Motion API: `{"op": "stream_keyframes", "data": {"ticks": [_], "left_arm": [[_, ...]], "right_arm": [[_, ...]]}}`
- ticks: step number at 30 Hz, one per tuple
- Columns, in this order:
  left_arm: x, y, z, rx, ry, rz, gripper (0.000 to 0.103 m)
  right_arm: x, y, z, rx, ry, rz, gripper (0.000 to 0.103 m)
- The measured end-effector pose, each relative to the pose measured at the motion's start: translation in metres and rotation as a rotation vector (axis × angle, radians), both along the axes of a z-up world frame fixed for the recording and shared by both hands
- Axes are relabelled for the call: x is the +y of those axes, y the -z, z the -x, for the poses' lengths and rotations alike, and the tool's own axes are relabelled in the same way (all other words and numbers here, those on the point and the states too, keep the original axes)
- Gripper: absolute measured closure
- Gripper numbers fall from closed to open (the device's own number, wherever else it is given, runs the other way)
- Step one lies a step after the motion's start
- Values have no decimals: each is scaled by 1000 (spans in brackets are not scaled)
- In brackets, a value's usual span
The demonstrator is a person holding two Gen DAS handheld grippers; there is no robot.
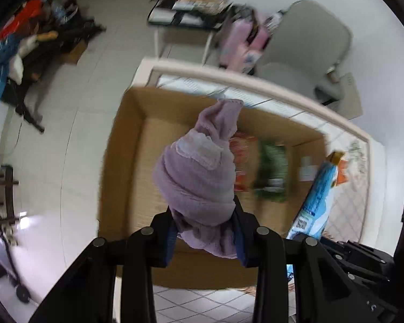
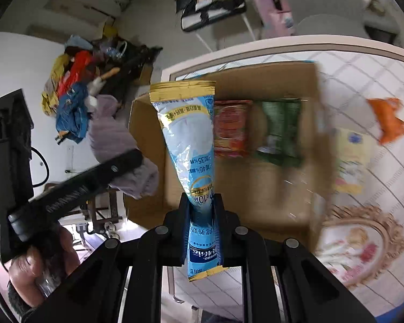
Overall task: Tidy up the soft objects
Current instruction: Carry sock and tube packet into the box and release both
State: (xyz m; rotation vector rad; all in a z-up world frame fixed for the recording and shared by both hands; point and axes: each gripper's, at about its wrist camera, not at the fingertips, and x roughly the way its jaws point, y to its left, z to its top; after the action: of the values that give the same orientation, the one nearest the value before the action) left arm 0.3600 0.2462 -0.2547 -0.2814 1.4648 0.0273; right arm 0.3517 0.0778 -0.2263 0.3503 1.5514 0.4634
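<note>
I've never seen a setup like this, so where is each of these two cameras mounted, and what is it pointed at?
Left wrist view: sits on the left hand-held gripper, looking down over its clamped purple cloth into the cardboard box.
Right wrist view: sits on the right hand-held gripper, looking along its blue pouch at that box; the person's left hand shows.
Shared: box, cloth, pouch, red packet, green packet.
</note>
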Motion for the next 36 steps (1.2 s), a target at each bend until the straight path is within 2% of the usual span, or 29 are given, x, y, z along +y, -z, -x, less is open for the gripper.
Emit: {"op": "stream_keyframes", "data": {"ticks": [5,10,13,14,17,21,25,28,29,30,32,36], "left_arm": [[28,45,-18,98,-1,-6,71],[36,72,-42,147,-8,-14,68],[35,78,-51,169,-9,-42,66],[36,79,-53,170,-9,-50,65],[33,80,-57,171,10,-70,60],[35,73,-51,152,27,-82,43],[33,64,-42,128,38,-95,20],[33,54,-29,107,37,-111,15],[33,51,-25,101,34,-115,15],[33,47,-19,92,30,-115,15],[31,40,-8,70,19,-122,15],[21,23,13,13,19,-153,15]], "right_arm": [[58,43,-28,39,-45,69,86],[75,81,-44,62,-67,121,86],[87,96,-49,82,-101,137,84],[87,101,-52,85,-104,137,80],[86,109,-56,75,-100,154,57],[74,106,-56,61,-86,192,48],[59,101,-57,63,-69,250,40],[47,96,-49,51,-68,313,20],[43,96,-45,46,-70,332,11],[39,93,-40,36,-75,355,7],[29,86,-26,5,-88,395,7],[15,73,-6,-19,-84,394,7]]}}
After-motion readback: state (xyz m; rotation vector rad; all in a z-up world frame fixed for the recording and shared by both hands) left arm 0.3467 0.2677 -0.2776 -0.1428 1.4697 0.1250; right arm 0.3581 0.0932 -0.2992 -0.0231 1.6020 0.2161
